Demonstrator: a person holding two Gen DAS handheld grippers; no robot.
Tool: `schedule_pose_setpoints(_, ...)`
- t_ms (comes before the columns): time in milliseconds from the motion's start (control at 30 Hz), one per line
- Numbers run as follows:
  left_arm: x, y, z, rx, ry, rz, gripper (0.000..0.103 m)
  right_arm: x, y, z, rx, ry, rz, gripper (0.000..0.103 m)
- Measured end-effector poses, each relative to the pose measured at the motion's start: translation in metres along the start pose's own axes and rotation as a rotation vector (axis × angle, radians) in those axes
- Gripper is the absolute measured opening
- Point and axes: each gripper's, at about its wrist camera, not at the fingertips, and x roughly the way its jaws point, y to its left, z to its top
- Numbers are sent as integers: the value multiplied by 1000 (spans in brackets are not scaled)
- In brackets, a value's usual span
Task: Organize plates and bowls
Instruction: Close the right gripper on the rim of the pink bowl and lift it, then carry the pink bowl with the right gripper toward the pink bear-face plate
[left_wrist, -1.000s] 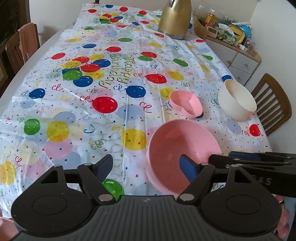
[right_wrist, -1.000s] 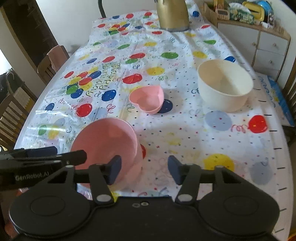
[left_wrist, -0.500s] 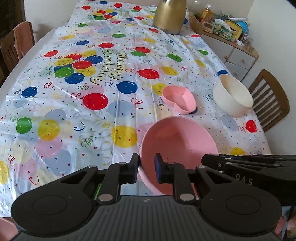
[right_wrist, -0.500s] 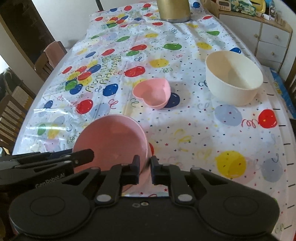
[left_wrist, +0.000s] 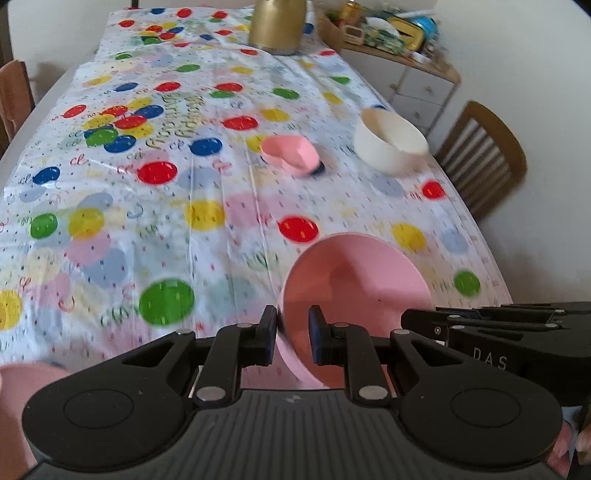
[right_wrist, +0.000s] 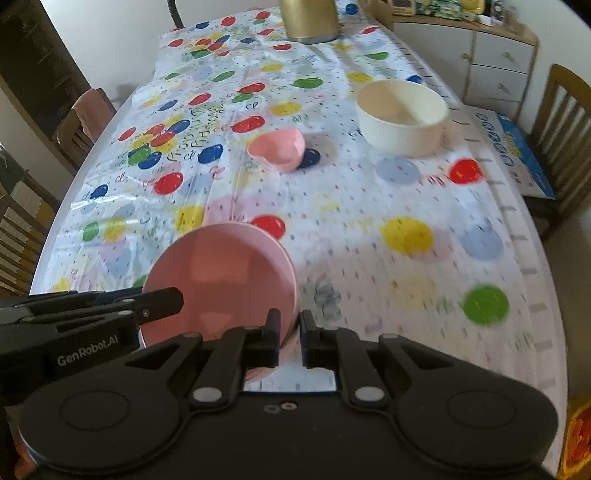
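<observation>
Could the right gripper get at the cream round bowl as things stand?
Probably not yet: the right gripper is shut on the big pink bowl's rim. The tablecloth towards the cream round bowl looks free.

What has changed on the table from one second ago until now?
Both grippers, left and right, closed on opposite sides of the round pink bowl's rim and lifted it, tilted. The heart-shaped dish and cream bowl stayed in place.

Pink bowl (left_wrist: 354, 280) tilted above table; heart dish (left_wrist: 291, 153) beside cream bowl (left_wrist: 389, 142).
</observation>
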Motion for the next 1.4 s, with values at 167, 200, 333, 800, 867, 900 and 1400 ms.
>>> schedule_pose_setpoints(167, -13, -1, -27, 32, 41, -9, 18, -14, 10, -29, 18, 16, -28, 9)
schedule_pose_setpoints(200, -16, -1, -32, 41, 47, -11, 18, -16, 12, -35, 21, 20, -33, 9)
schedule_pose_setpoints(333, -25, -1, -50, 53, 71, -25, 18, -24, 17, -53, 32, 33, -40, 9)
schedule_pose_setpoints(800, -28, -14, -76, 136, 142, -79, 18, -39, 13, -87, 46, 59, -80, 9)
schedule_pose_setpoints(867, -27, -16, -77, 148, 147, -83, 18, -38, 11, -89, 55, 65, -85, 9)
schedule_pose_setpoints(900, -26, -17, -77, 149, 150, -85, 18, -37, 10, -89, 57, 66, -87, 9)
schedule_pose_setpoints(1400, -21, -17, -81, 166, 185, -105, 18, -35, 7, -94, 83, 78, -102, 19)
